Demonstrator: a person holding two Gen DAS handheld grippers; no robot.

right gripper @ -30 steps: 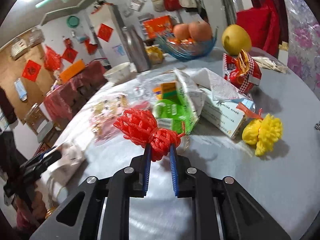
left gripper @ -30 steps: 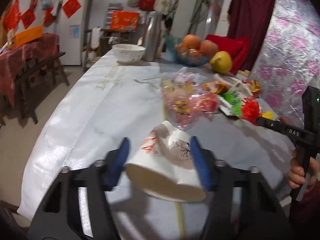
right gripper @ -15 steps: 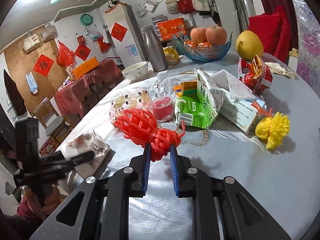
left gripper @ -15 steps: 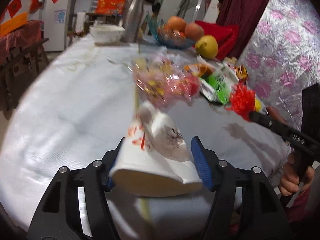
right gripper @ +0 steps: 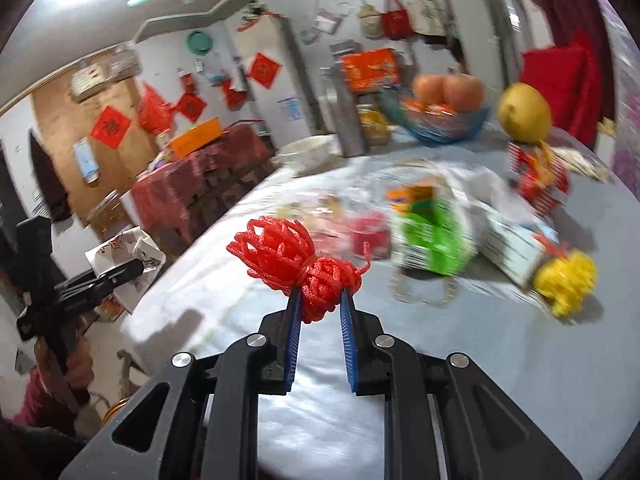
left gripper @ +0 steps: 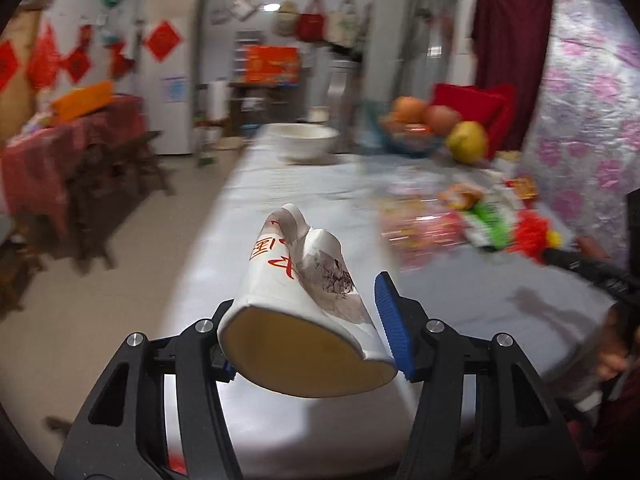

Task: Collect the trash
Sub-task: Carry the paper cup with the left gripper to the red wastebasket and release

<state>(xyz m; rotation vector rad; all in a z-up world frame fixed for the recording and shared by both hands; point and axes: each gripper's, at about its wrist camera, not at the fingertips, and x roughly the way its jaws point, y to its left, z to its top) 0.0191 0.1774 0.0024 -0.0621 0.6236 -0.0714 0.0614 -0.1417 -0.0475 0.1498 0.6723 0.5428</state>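
Crumpled white cup [left gripper: 298, 304], red lettering

Holds, on a white-clothed table [right gripper: 500, 380], a green carton [right gripper: 434, 236] at centre frame, a yellow foam net [right gripper: 566, 282] at right, and a fruit bowl [right gripper: 444, 120], pomelo [right gripper: 524, 112] and white bowl [left gripper: 302, 140] toward the top.
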